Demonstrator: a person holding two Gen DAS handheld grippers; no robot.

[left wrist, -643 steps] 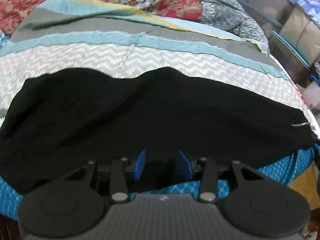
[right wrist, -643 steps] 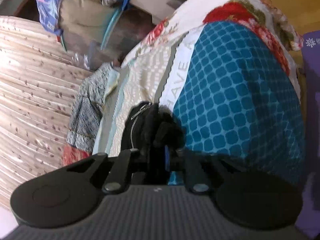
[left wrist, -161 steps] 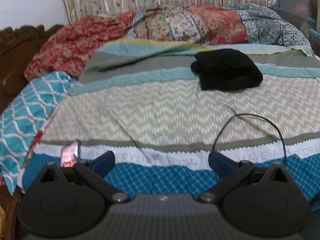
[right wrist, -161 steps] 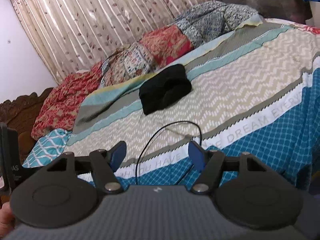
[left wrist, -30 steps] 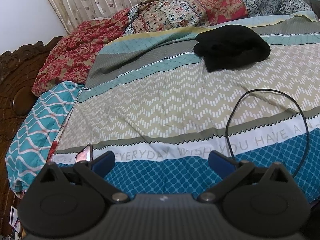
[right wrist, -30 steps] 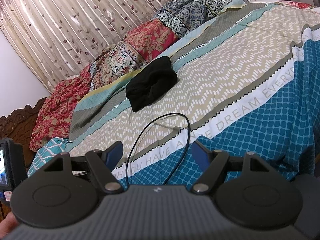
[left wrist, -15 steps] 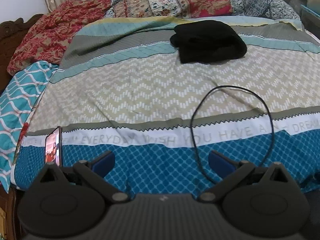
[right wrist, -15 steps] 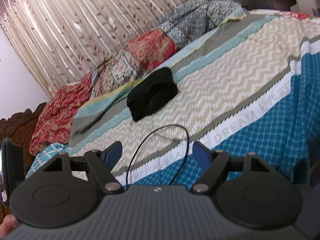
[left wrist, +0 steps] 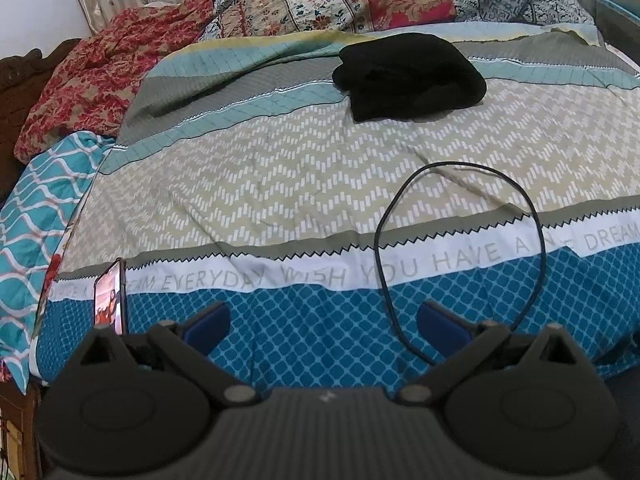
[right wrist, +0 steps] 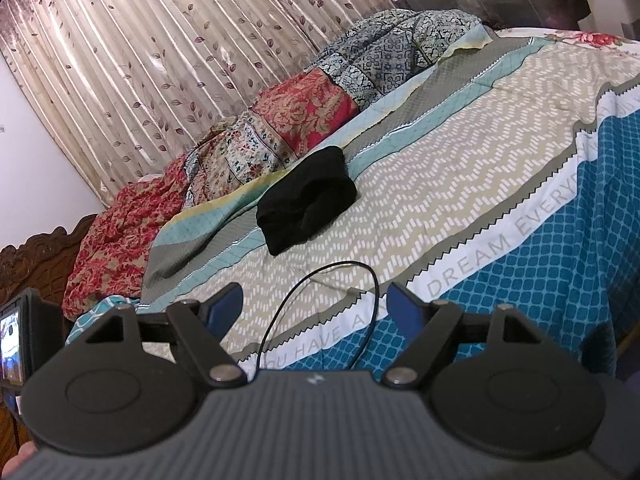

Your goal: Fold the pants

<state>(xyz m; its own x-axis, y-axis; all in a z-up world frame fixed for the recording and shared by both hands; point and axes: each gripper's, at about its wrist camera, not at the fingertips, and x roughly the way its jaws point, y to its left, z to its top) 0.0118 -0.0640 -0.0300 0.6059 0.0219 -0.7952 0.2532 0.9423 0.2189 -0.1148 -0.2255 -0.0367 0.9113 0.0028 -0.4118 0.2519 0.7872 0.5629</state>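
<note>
The black pants [left wrist: 408, 76] lie folded in a compact bundle on the far part of the bed, on the grey and teal stripes; they also show in the right wrist view [right wrist: 306, 206]. My left gripper [left wrist: 320, 326] is open and empty, held off the near edge of the bed, far from the pants. My right gripper [right wrist: 316, 308] is open and empty, also at the near edge, well short of the pants.
The bed cover [left wrist: 260, 168] has chevron, white lettered and blue bands. A black cable loop [left wrist: 460, 248] lies on the near part, also in the right wrist view [right wrist: 320, 312]. A phone [left wrist: 109, 296] stands at the near left corner. Patterned quilts [left wrist: 332, 0] pile along the far side.
Both grippers stay open and away from the bed; the views have shifted slightly. The folded pants and the cable have not moved.
</note>
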